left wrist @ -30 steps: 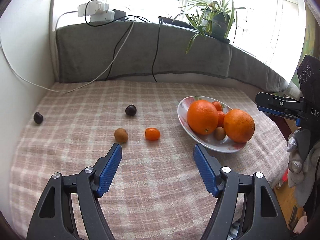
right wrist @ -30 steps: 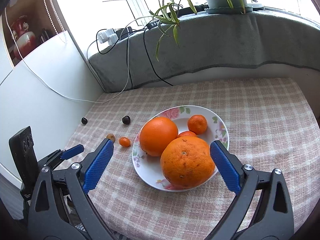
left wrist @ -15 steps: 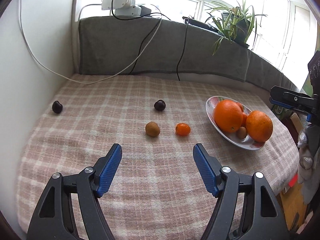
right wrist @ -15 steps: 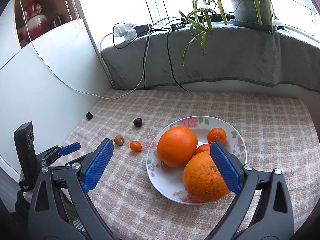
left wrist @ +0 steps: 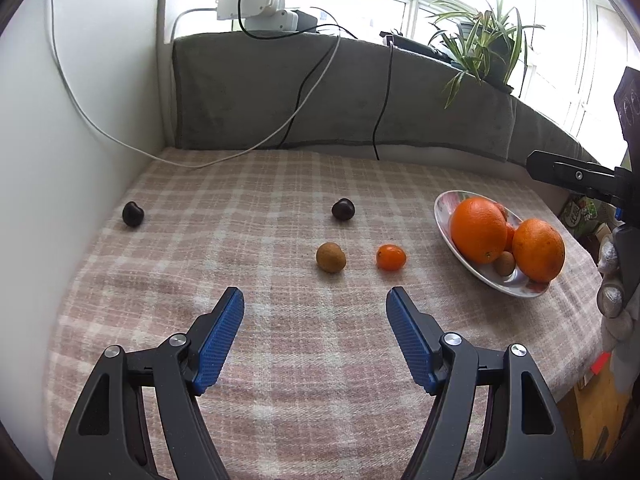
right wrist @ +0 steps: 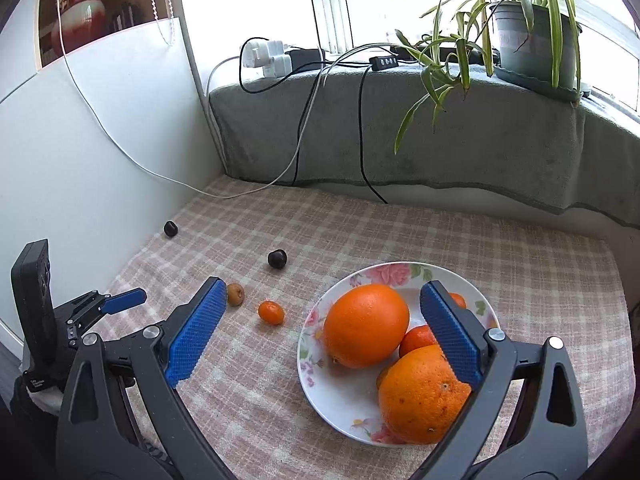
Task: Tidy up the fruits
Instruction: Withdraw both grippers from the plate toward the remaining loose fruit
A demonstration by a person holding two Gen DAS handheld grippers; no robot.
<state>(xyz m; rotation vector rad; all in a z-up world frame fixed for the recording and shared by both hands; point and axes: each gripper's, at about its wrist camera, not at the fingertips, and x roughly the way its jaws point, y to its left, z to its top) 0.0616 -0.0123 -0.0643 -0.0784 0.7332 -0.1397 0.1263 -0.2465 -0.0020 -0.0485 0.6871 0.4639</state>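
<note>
A floral white plate [right wrist: 384, 276] [left wrist: 444, 210] holds two big oranges [right wrist: 366, 324] [right wrist: 422, 394], small tangerines and a brown fruit [left wrist: 503, 263]. On the checked cloth lie a brown kiwi-like fruit [left wrist: 330, 257] [right wrist: 235, 294], a small orange kumquat [left wrist: 391, 257] [right wrist: 271, 312] and two dark chestnut-like fruits [left wrist: 343, 209] [left wrist: 133, 213]. My left gripper [left wrist: 315, 336] is open and empty, just short of the brown fruit. My right gripper [right wrist: 320, 330] is open and empty above the plate's near side.
A white wall [left wrist: 60, 160] bounds the left side. A grey-covered sill [right wrist: 400, 128] at the back carries a power strip [right wrist: 266, 58], hanging cables [left wrist: 380, 120] and a potted spider plant [right wrist: 528, 28]. The table edge drops off at the right [left wrist: 588, 360].
The left gripper has swung left, so the loose fruits now sit ahead of it and the plate is further right. The right gripper has pulled back and turned left. Both stay open.
</note>
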